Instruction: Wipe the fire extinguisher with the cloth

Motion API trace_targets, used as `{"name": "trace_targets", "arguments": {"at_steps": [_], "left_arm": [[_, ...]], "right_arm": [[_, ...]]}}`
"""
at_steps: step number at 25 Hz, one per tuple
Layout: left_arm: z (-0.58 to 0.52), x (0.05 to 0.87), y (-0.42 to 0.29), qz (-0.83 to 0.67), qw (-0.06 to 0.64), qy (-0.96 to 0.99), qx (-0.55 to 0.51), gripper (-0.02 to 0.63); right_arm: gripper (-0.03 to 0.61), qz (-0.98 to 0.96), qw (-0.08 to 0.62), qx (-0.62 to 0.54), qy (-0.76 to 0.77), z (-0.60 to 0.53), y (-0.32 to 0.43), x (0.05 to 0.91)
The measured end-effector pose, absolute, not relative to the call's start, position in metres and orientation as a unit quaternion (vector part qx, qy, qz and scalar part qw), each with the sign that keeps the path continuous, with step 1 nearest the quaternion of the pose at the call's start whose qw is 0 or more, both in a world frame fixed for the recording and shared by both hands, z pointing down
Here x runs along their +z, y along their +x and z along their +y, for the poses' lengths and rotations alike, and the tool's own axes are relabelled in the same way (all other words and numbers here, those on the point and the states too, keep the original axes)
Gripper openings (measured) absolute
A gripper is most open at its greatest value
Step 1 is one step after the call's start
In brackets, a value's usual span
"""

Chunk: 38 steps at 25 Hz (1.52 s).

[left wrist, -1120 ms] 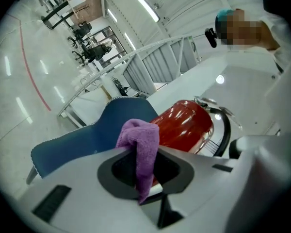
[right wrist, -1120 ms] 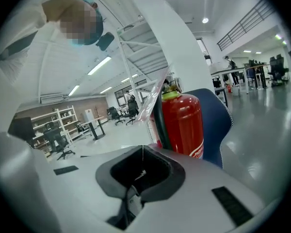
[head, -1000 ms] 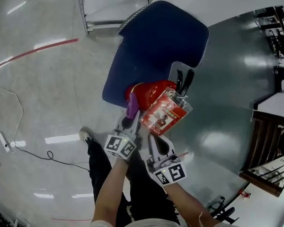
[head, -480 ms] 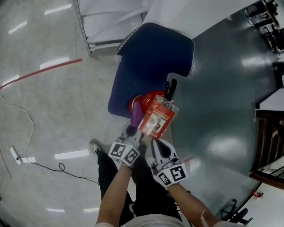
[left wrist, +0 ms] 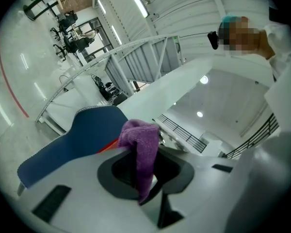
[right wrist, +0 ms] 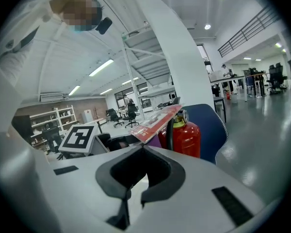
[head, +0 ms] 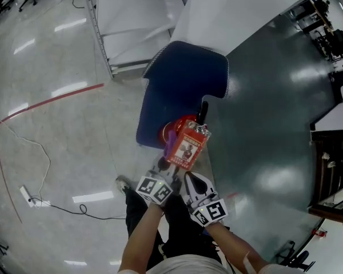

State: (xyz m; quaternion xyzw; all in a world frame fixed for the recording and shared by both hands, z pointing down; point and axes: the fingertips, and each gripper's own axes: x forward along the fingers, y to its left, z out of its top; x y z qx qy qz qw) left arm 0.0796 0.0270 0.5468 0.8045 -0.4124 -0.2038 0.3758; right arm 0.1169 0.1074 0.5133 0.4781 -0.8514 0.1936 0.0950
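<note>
A: So, fire extinguisher (right wrist: pixel 186 137)?
B: Upright, valve end up, against the blue chair (head: pixel 183 84). Head view shows only its top.
A: Grippers?
B: Left gripper (left wrist: pixel 141 149) clamps the purple cloth (left wrist: pixel 144 135), just beside the cylinder. Right gripper (right wrist: pixel 143 148) has its jaws pressed together, tips at the tag (right wrist: pixel 155 120); can't tell if they pinch it.

Cloth (left wrist: pixel 143 144) was purple, nappy and matt. Fire extinguisher (right wrist: pixel 186 137) body looked like glossy red painted metal, its tag (head: pixel 186 147) a shiny plastic sleeve. Chair (head: pixel 186 79) was matt blue fabric; floor (head: pixel 57 124) polished and reflective.
</note>
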Motion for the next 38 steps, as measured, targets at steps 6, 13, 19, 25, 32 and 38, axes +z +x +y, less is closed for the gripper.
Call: {"name": "trace_targets", "arguments": {"at_steps": [6, 13, 19, 25, 32, 38], "left_arm": [[0.039, 0.514, 0.066, -0.405, 0.363, 0.815, -0.2, 0.061], [0.064, 0.449, 0.027, -0.447, 0.286, 0.836, -0.138, 0.061], [0.081, 0.399, 0.007, -0.46, 0.222, 0.855, -0.093, 0.061], [0.095, 0.345, -0.008, -0.5, 0.126, 0.856, -0.046, 0.061], [0.121, 0.274, -0.011, -0.528, 0.033, 0.848, -0.02, 0.061], [0.132, 0.27, 0.003, -0.528, 0.035, 0.848, -0.021, 0.061]], "right_arm": [[0.014, -0.856, 0.088, 0.183, 0.476, 0.112, 0.11, 0.492], [0.014, -0.851, 0.066, 0.189, 0.485, 0.121, 0.107, 0.449], [0.014, -0.852, 0.038, 0.166, 0.495, 0.114, 0.107, 0.408], [0.014, -0.853, 0.02, 0.133, 0.504, 0.109, 0.104, 0.365], [0.012, -0.862, -0.008, 0.074, 0.501, 0.129, 0.109, 0.296], [0.012, -0.868, -0.008, 0.04, 0.495, 0.133, 0.111, 0.285]]}}
